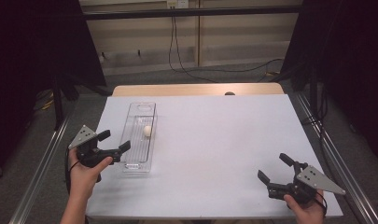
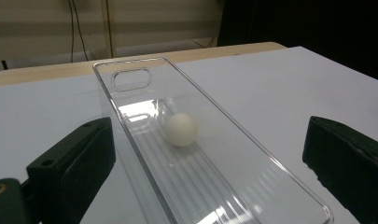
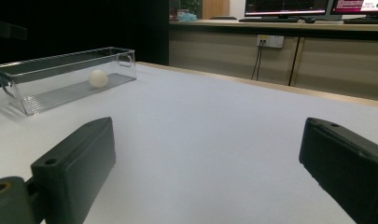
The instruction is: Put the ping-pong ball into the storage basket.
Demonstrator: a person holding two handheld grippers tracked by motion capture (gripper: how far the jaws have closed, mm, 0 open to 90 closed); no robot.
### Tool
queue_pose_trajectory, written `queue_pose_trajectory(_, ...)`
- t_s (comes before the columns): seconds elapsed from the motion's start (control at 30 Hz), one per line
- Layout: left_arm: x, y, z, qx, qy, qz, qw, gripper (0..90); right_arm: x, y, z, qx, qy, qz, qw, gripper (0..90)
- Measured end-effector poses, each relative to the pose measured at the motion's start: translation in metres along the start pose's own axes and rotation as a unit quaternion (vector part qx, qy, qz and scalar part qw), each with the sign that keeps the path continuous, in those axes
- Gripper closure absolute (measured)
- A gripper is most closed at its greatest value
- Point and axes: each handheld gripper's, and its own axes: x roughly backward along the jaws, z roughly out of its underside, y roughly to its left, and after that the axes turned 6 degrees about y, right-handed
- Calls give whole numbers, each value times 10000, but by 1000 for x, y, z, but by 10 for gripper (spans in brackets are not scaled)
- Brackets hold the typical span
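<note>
A long clear plastic tray (image 1: pixel 129 122) lies on the left part of the white table, with a small white ball (image 1: pixel 147 130) inside it. In the left gripper view the ball (image 2: pixel 180 129) rests on the ribbed floor of the tray (image 2: pixel 252 140). My left gripper (image 1: pixel 114 143) stands open just left of the tray's near end, nothing between its jaws. My right gripper (image 1: pixel 273 168) stands open near the table's front right corner, empty. From the right gripper view the tray (image 3: pixel 28 88) and ball (image 3: pixel 98 78) sit far off at the upper left.
The white table top (image 1: pixel 214 140) is bare to the right of the tray. A wooden strip (image 1: pixel 196 89) edges the far side. Metal rails (image 1: pixel 42 168) run along both sides of the table, and cables (image 1: pixel 177 51) hang at the back wall.
</note>
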Motion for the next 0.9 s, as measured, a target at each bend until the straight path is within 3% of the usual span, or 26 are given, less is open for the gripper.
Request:
queue_pose_trajectory(0.37,9,3,11,-68,-143,34,9999,22,0,0,0,-6,-3,3,10000,32)
queue_pose_trajectory(0.9,21,9,26,58,-271,-17,9996,20,-1,0,0,-3,-9,-20,10000,32)
